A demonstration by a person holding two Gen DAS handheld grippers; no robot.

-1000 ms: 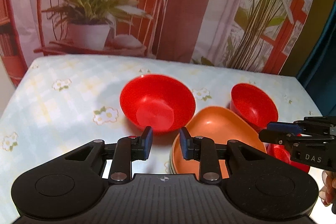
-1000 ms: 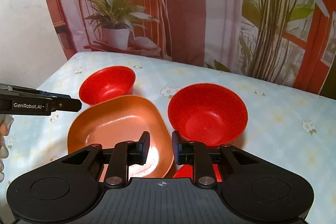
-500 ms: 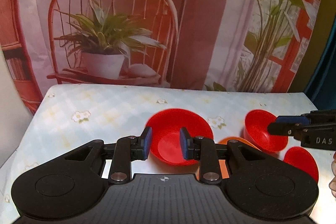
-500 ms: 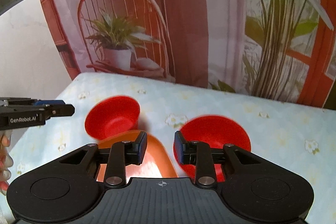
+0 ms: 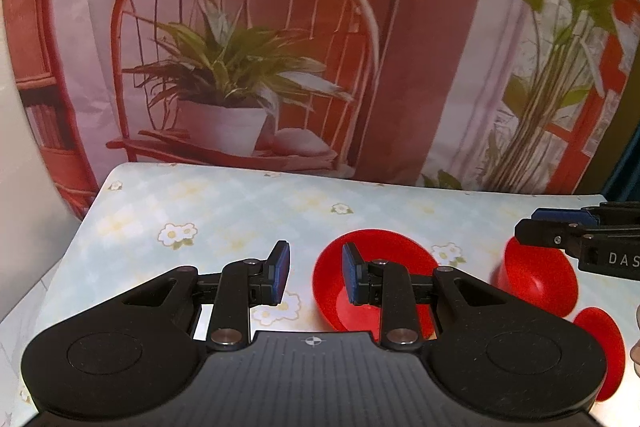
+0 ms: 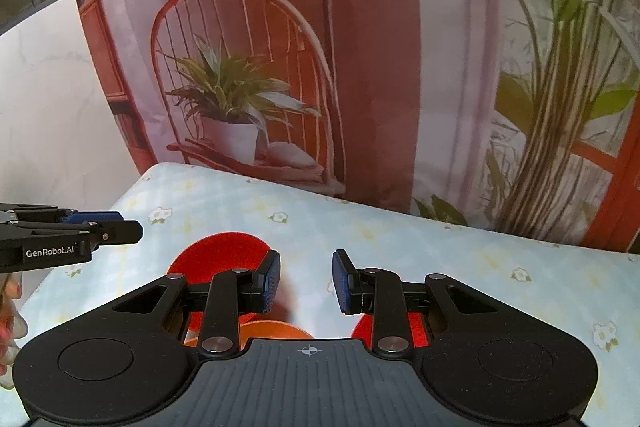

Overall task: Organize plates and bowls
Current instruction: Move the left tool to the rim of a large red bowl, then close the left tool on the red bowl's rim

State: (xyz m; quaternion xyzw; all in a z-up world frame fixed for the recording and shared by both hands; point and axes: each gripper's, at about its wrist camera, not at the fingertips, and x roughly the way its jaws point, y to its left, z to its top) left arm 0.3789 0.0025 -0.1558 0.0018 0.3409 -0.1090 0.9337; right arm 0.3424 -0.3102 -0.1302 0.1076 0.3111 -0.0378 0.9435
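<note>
Bowls: large red bowl point(image 5: 376, 275), small red bowl point(image 5: 538, 281) and orange plate point(image 6: 276, 330) sit separate on tabletop point(image 5: 224, 215), nothing stacked. Left tongs point(image 5: 316, 277), right tongs point(image 6: 306, 281) apart, empty.

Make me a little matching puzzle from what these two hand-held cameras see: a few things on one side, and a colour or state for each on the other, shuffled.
Things:
1. large bowl
2. plate
3. tablecloth
4. left gripper

Descriptions:
A. pale blue with white flowers
B. red
C. jaws apart, holding nothing
D. orange, mostly hidden behind the right gripper

Pairs: 1-B; 2-D; 3-A; 4-C
</note>
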